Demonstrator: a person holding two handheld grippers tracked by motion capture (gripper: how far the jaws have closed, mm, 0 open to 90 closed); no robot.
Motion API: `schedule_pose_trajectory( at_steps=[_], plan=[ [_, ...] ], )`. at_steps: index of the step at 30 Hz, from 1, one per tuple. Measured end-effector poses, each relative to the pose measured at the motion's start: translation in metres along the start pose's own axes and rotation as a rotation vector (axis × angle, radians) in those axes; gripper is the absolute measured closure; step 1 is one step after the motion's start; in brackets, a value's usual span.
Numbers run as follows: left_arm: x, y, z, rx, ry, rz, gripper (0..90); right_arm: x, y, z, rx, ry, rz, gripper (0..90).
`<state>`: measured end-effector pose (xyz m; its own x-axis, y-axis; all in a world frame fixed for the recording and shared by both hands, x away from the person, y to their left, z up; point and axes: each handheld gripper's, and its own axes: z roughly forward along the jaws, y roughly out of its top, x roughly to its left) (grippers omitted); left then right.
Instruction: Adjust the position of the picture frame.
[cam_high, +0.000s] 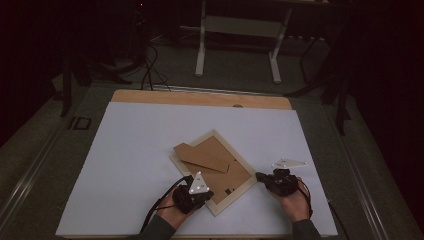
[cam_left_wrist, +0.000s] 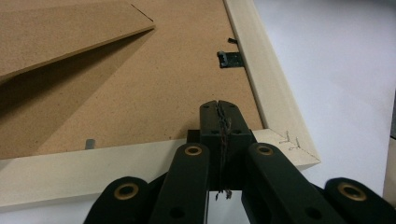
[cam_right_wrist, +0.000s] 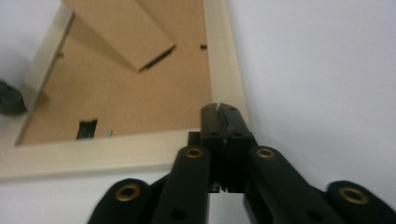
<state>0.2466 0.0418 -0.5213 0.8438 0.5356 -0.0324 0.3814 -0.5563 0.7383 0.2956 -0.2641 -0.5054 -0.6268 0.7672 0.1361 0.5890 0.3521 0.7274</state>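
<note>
A pale wooden picture frame lies face down and turned like a diamond on the white sheet. Its brown backing board faces up, and a cardboard stand flap angles up off it. My left gripper is shut with nothing between the jaws, its tips over the frame's near rail by a stapled corner. A small metal tab sits on the side rail ahead. My right gripper is shut and empty too, its tips at the frame's right corner.
The white sheet covers a wooden table whose far edge shows bare. Beyond it, on the dark floor, are a white stand's legs and cables. A black hanger sits on the backing board.
</note>
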Motion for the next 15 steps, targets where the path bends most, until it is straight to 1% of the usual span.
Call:
schedule_pose_trajectory(
  at_steps=[3,5,8,9,10,11,12,13,14,15],
  plan=[
    [0.000,0.000,0.000,-0.001,0.003,0.004,90.0,0.003,-0.002,0.002,0.039,-0.002,-0.013,90.0],
    [0.003,-0.001,-0.001,0.001,0.019,0.007,90.0,0.003,-0.005,0.005,0.068,-0.002,-0.014,90.0],
    [0.006,-0.001,-0.003,0.003,0.031,-0.001,87.6,0.002,-0.008,0.007,0.084,0.004,-0.008,90.0],
    [0.013,-0.003,-0.007,-0.005,0.033,-0.022,86.6,0.001,-0.010,0.007,0.089,0.016,0.000,90.0],
    [0.013,-0.003,-0.007,-0.005,0.033,-0.022,86.6,0.001,-0.011,0.007,0.096,0.015,-0.002,90.0],
    [0.018,-0.004,-0.012,-0.017,0.042,-0.042,86.6,0.000,-0.012,0.007,0.100,0.016,0.002,90.0],
    [0.018,-0.004,-0.012,-0.017,0.042,-0.042,86.6,0.000,-0.012,0.007,0.100,0.016,0.002,90.0],
    [0.025,-0.005,-0.017,-0.027,0.055,-0.062,86.6,-0.001,-0.013,0.007,0.106,0.019,0.005,90.0],
    [0.025,-0.005,-0.017,-0.027,0.055,-0.062,86.6,-0.001,-0.014,0.007,0.109,0.018,0.004,90.0],
    [0.028,-0.006,-0.020,-0.033,0.064,-0.071,86.6,-0.001,-0.014,0.007,0.109,0.018,0.004,90.0]
  ],
)
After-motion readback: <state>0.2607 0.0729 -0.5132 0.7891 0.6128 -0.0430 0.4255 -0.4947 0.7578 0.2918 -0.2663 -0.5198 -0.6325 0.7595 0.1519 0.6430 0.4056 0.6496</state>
